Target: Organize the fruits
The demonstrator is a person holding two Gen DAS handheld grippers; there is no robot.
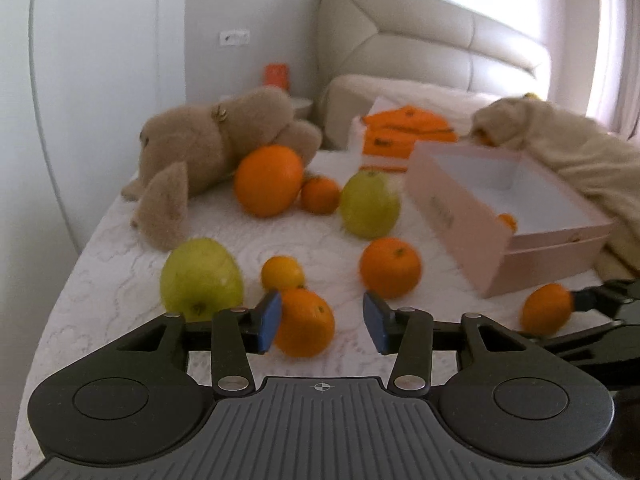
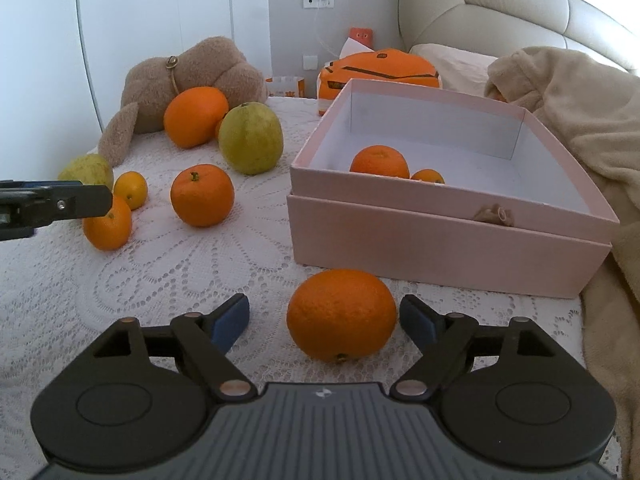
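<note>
On the bed, the right hand-held gripper (image 2: 324, 320), jaws wide, straddles a large orange (image 2: 341, 314) just before the pink box (image 2: 440, 240), while the left hand-held gripper (image 1: 322, 320), also wide, frames a smaller orange (image 1: 306, 322).

oranges (image 2: 342, 314) (image 2: 202, 194) (image 2: 196, 116) (image 2: 107, 226) (image 2: 130, 189) (image 2: 379, 162) (image 2: 427, 176) (image 2: 219, 127): 8 | green fruits (image 2: 251, 138) (image 2: 86, 170): 2 | pink box (image 2: 440, 236): 1 | plush toy (image 2: 200, 68): 1

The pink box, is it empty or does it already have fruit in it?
Not empty. The pink box is open-topped, and the right wrist view shows two oranges inside: a larger one and a smaller one beside it.
</note>
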